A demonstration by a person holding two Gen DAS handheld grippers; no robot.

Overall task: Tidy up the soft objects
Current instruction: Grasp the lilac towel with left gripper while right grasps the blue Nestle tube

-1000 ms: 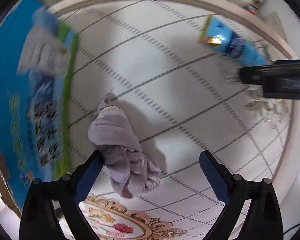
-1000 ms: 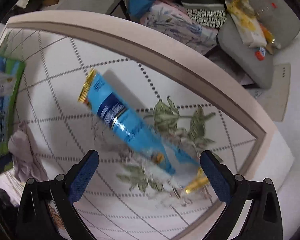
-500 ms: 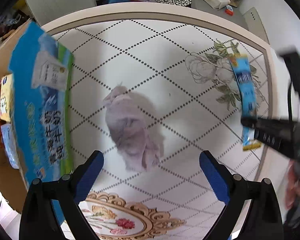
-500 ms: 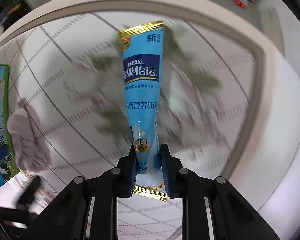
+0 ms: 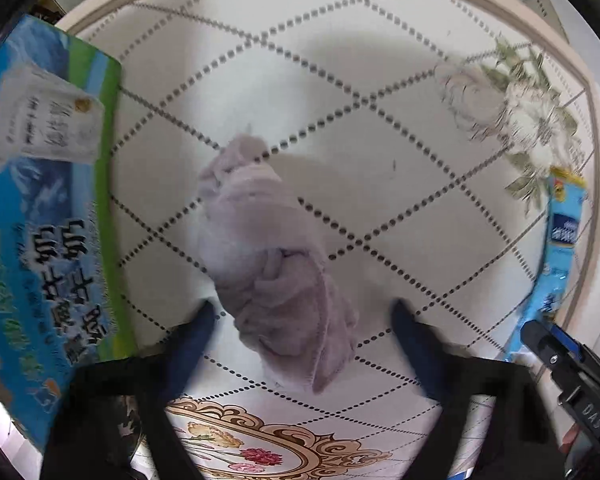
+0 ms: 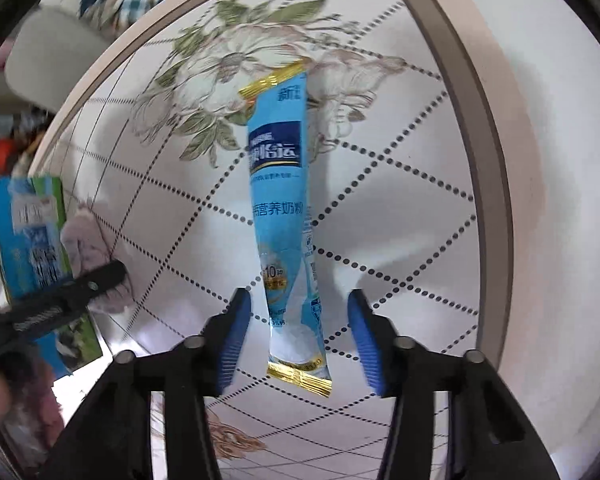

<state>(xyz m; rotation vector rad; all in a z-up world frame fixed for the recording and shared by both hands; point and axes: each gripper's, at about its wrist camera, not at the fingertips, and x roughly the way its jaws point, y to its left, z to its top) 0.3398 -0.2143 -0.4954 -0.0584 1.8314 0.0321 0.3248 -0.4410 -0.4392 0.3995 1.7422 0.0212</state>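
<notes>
The round table (image 5: pixel 380 80) carries a blue milk carton (image 5: pixel 40 220) at its left edge. A crumpled lilac cloth (image 5: pixel 268 248) lies mid-table, seemingly untouched between the left gripper's (image 5: pixel 300 316) spread jaws. The blue sachet (image 6: pixel 286 216) lies near the right rim, between the right gripper's (image 6: pixel 298 320) parted jaws.

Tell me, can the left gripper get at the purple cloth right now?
Probably yes. The left gripper is open, its fingers on either side of the near end of the cloth, and nothing lies between them. The box stands off to the left, the sachet far right.
</notes>
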